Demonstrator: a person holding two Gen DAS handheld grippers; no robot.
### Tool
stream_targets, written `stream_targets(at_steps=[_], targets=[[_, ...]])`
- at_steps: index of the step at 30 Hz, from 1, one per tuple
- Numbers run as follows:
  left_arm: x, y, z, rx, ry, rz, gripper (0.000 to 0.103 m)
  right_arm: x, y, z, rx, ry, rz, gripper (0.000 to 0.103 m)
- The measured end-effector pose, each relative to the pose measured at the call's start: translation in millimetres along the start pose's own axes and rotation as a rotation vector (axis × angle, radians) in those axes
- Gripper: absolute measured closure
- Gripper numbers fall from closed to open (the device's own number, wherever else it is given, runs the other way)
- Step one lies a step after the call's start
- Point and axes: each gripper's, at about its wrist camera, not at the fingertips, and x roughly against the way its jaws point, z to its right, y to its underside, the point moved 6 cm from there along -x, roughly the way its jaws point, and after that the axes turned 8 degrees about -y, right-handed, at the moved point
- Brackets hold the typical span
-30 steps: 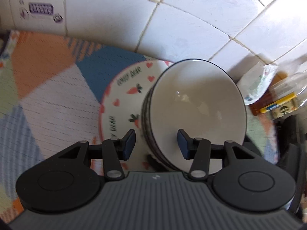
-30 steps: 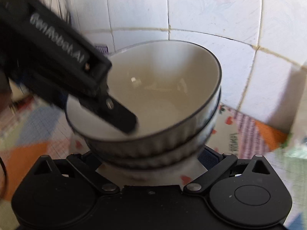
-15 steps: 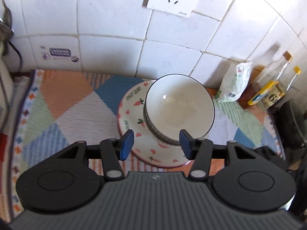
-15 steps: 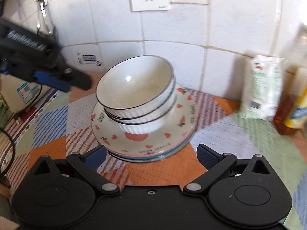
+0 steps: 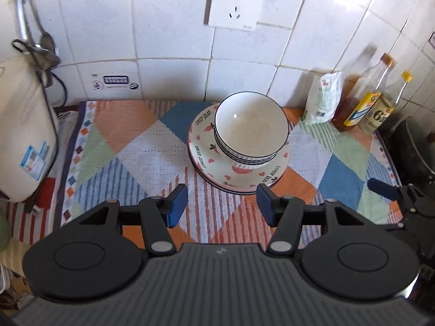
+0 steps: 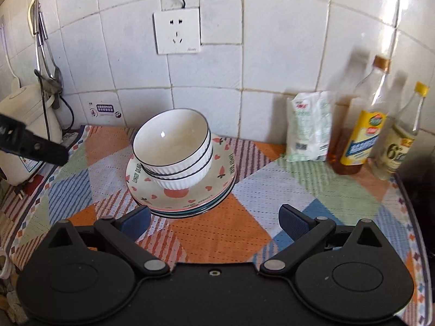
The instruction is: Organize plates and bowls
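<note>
A stack of white ribbed bowls (image 5: 251, 133) with dark rims stands on a stack of heart-and-carrot plates (image 5: 214, 160) on the patchwork mat. The bowls (image 6: 174, 146) and plates (image 6: 217, 174) also show in the right wrist view. My left gripper (image 5: 221, 206) is open and empty, just in front of the plates. My right gripper (image 6: 214, 220) is open wide and empty, in front of and a little right of the plates. A finger of the right gripper shows in the left wrist view (image 5: 380, 188); the left gripper's arm shows at the left of the right wrist view (image 6: 32, 146).
A white appliance (image 5: 21, 133) stands at the mat's left edge. A white bag (image 6: 308, 126) and two bottles (image 6: 361, 125) stand by the tiled wall at the right. A dark pot (image 5: 418, 149) is at far right. A wall socket (image 6: 176, 31) is above.
Both grippers have drawn back from the bowls and plates, which now look smaller and farther. The bowl stack stays on the plates. Both grippers stay open.
</note>
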Motion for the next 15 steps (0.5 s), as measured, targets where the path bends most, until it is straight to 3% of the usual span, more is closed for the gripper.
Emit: stream_targets(at_steps=[10,15], targets=[[60,44,-5,-0.034,-0.003,0.005,0.048,68,8,-8,-0.041,0.089,0.008,0.001],[94,60,-3,-0.018,0.036,0.043,0.048,101,17,-10,-0.113,0.151,0.015,0.001]])
